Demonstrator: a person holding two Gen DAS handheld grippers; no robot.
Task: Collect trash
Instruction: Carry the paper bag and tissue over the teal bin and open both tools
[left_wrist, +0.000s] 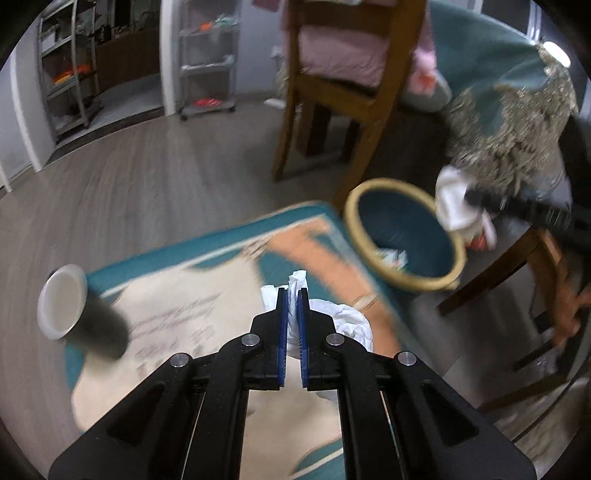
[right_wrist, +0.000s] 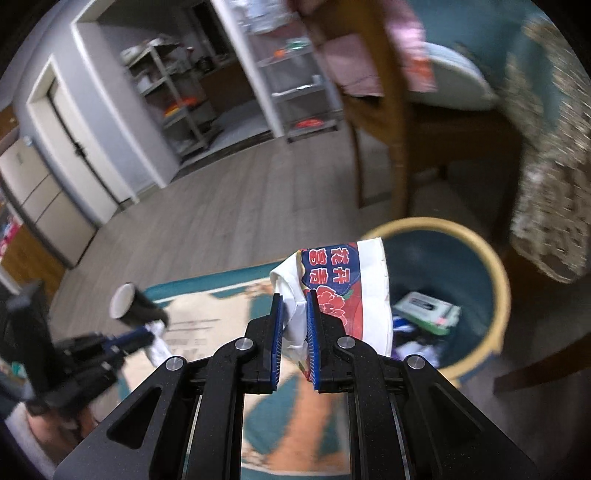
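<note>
The left tool (left_wrist: 292, 295) is clenched on a crumpled white tissue (left_wrist: 347, 319). The right tool (right_wrist: 294, 299) grips a white wrapper printed red and blue (right_wrist: 354, 284). The round teal bin with a tan rim (right_wrist: 500, 273) sits just ahead-right of it, a black paper cup (left_wrist: 83, 314) lying to the left.

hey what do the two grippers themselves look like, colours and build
Both look alike: the left gripper and the right gripper each have matte black angular linkage arms with triangular cut-outs, round silver pivot pins, and two flat blue finger pads with ribbed edges. No cables, sleeves or printed markings are visible on them.
</note>
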